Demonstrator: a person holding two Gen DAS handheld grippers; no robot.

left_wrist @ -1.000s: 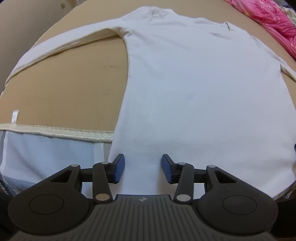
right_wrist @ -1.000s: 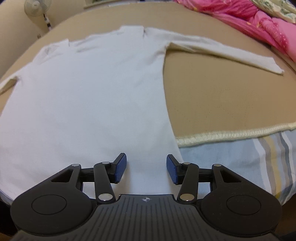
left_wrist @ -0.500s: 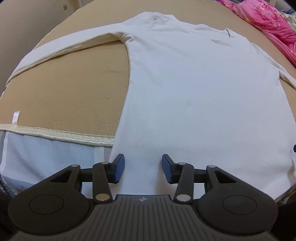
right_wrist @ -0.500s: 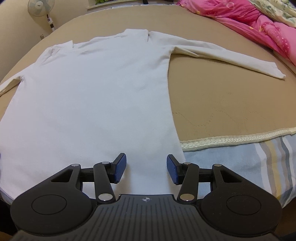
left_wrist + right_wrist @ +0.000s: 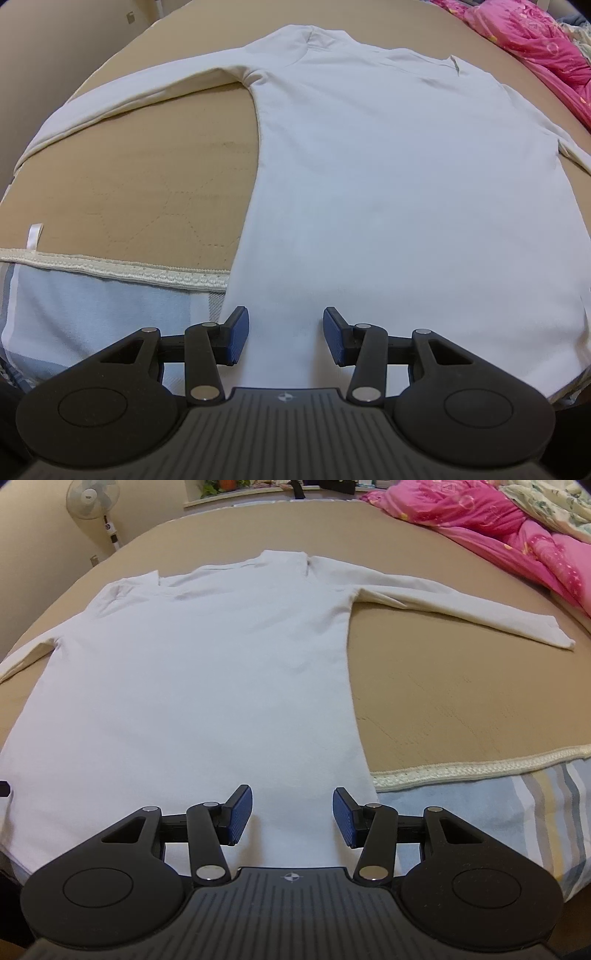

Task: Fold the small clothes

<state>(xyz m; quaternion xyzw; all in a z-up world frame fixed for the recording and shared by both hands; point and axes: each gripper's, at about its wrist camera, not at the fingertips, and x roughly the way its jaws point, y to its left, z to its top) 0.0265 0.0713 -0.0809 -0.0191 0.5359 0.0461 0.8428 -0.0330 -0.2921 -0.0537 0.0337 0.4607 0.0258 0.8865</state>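
A white long-sleeved shirt (image 5: pixel 388 177) lies flat on a tan bed cover, neck away from me, both sleeves spread out sideways. It also shows in the right wrist view (image 5: pixel 207 672). My left gripper (image 5: pixel 283 338) is open and empty, above the shirt's hem near its left bottom corner. My right gripper (image 5: pixel 292 818) is open and empty, above the hem near the right bottom corner. The left sleeve (image 5: pixel 122 99) runs out to the left, the right sleeve (image 5: pixel 480 609) out to the right.
The tan quilted cover (image 5: pixel 147 184) ends in a cream lace trim (image 5: pixel 110 267), with a blue striped sheet (image 5: pixel 498 794) below it. A pink quilt (image 5: pixel 517 528) is bunched at the far right. A standing fan (image 5: pixel 94 502) is by the far wall.
Both grippers have drawn back and risen slightly, so more of the shirt and the room behind it shows. Both stay open. The shirt has not moved.
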